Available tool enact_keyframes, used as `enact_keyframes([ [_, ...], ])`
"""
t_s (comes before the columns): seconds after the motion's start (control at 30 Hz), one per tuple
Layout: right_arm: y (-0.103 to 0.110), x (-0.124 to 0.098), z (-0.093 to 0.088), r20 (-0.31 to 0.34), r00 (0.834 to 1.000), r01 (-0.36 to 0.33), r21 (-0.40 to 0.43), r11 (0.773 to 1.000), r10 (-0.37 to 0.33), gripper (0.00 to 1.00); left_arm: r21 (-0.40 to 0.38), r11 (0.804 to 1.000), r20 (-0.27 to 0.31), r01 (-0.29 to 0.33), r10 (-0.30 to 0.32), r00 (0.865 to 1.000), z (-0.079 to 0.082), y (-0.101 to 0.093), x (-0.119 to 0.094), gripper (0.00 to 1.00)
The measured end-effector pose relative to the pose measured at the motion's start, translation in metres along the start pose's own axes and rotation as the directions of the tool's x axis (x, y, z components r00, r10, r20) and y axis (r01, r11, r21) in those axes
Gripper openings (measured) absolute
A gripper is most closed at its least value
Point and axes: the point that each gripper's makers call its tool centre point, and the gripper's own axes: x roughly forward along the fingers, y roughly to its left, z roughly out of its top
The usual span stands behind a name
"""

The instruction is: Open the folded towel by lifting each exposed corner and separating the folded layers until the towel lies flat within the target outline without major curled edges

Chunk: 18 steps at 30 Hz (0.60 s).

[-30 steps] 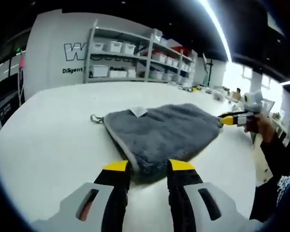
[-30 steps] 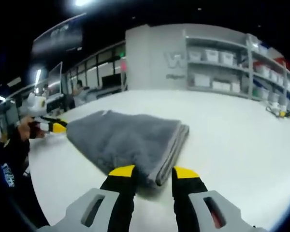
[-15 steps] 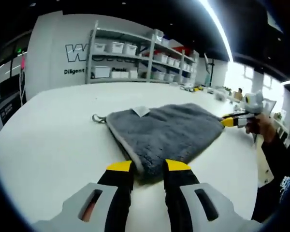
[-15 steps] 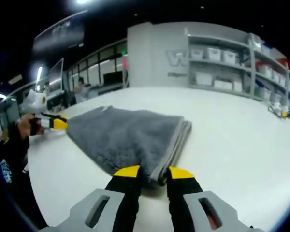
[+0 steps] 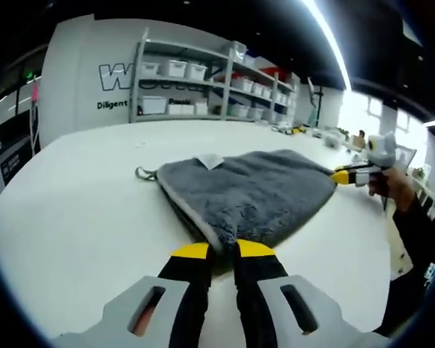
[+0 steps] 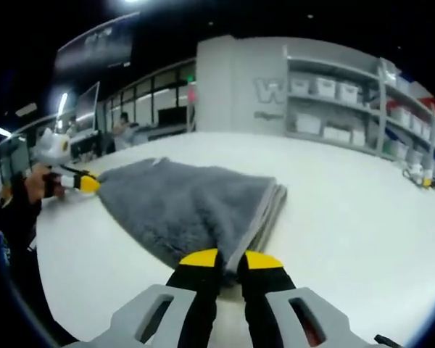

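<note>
A folded grey towel [image 5: 250, 190] lies on the white table [image 5: 72, 210], with a white tag [image 5: 209, 160] and a small loop [image 5: 142, 174] at its far side. My left gripper [image 5: 221, 251] is shut on the towel's near corner, a fold of pile pinched between the yellow tips. In the right gripper view the towel [image 6: 192, 206] shows its stacked layers along the right edge. My right gripper [image 6: 230, 259] is shut on its own corner of it. Each gripper appears in the other's view at the towel's opposite end: the right gripper [image 5: 346, 175] and the left gripper [image 6: 85, 183].
Metal shelves with white bins [image 5: 196, 87] stand beyond the table's far edge, seen again as shelves [image 6: 341, 109]. A hand [image 5: 393, 190] and dark sleeve hold the right gripper near the table's edge. A person [image 6: 122, 130] sits by desks in the background.
Both grippers' jaws have narrowed from open to shut, each pinching a towel corner. The towel's pinched corners have lifted slightly off the table.
</note>
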Motion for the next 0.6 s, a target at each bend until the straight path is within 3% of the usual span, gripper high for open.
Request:
enact_keyframes([
  [0.2, -0.006, 0.006, 0.002, -0.036, 0.999, -0.007, -0.065, 0.998, 0.005, 0.05, 0.026, 1.000, -0.014, 0.016, -0.015, 1.000, -0.002, -0.007, -0.003, 0.09],
  [0.4, -0.013, 0.017, 0.007, -0.114, 0.993, -0.014, -0.173, 0.985, -0.006, 0.05, 0.123, 0.992, -0.048, 0.028, -0.022, 0.999, -0.005, -0.017, -0.007, 0.09],
  [0.47, -0.015, 0.019, 0.009, -0.122, 0.992, -0.016, -0.177, 0.984, -0.006, 0.05, 0.152, 0.988, -0.055, 0.028, -0.020, 0.998, -0.006, -0.019, -0.008, 0.09],
  [0.6, -0.022, 0.031, 0.011, -0.150, 0.987, -0.066, -0.095, 0.993, 0.051, 0.04, 0.226, 0.974, -0.088, 0.005, 0.016, 0.996, -0.009, -0.024, -0.011, 0.09],
])
